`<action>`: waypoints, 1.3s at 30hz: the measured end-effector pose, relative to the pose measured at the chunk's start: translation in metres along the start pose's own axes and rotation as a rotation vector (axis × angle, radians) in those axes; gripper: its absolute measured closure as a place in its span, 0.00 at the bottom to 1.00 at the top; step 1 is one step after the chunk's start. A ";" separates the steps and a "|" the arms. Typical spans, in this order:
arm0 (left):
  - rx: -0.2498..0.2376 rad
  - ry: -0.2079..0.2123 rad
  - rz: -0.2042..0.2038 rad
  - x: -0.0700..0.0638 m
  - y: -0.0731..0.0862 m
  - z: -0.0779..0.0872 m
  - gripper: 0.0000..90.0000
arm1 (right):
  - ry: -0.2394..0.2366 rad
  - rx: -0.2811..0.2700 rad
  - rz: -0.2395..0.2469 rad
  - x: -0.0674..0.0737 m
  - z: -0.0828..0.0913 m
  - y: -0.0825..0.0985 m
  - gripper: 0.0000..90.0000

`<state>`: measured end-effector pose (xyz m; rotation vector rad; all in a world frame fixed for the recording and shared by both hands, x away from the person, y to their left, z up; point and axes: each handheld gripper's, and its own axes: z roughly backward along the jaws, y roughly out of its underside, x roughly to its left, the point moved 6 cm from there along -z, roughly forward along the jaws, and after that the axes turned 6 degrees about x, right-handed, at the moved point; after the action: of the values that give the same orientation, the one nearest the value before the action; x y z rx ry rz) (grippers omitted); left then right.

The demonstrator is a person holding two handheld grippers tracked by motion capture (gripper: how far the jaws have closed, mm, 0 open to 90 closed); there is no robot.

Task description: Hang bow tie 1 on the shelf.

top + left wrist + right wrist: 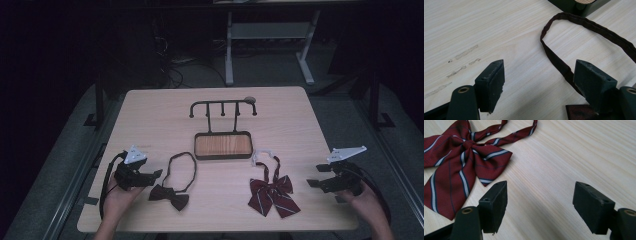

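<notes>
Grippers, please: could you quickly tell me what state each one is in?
Left gripper: open, holding nothing, beside the dark bow tie.
Right gripper: open, holding nothing.

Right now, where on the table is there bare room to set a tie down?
Free: the far corners of the table either side of the hook rack, and the strip between the dark bow tie and the striped bow tie, in front of the wooden tray. Crowded: the near edge around each tie, where the open left claw and right claw sit.
</notes>
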<state>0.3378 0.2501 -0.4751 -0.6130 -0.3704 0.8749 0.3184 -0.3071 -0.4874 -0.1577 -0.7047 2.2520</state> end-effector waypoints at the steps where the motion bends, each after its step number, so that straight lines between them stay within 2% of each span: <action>1: -0.001 -0.002 0.000 0.000 0.000 0.000 0.28 | -0.002 0.006 -0.004 0.000 0.000 0.000 0.31; 19: -0.010 -0.007 -0.027 -0.003 -0.002 0.002 0.28 | 0.006 0.005 0.015 0.010 0.002 -0.010 0.27; 23: -0.012 0.007 -0.009 -0.003 0.000 0.002 0.28 | -0.012 0.023 0.024 0.015 -0.001 -0.016 0.23; 26: -0.011 0.002 -0.010 -0.002 0.000 0.002 0.28 | -0.028 0.044 0.042 0.022 -0.006 -0.028 0.22; 29: -0.015 -0.002 -0.006 -0.003 -0.001 0.003 0.28 | -0.044 0.051 0.036 0.025 -0.008 -0.033 0.22; 31: -0.022 -0.008 -0.010 -0.002 -0.001 0.005 0.28 | -0.057 0.071 0.061 0.031 -0.013 -0.042 0.22; 39: -0.018 -0.007 -0.018 -0.003 -0.002 0.004 0.28 | -0.050 0.118 0.107 0.038 -0.017 -0.057 0.25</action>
<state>0.3350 0.2481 -0.4714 -0.6227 -0.3897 0.8569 0.3332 -0.2405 -0.4674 -0.0840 -0.6001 2.3996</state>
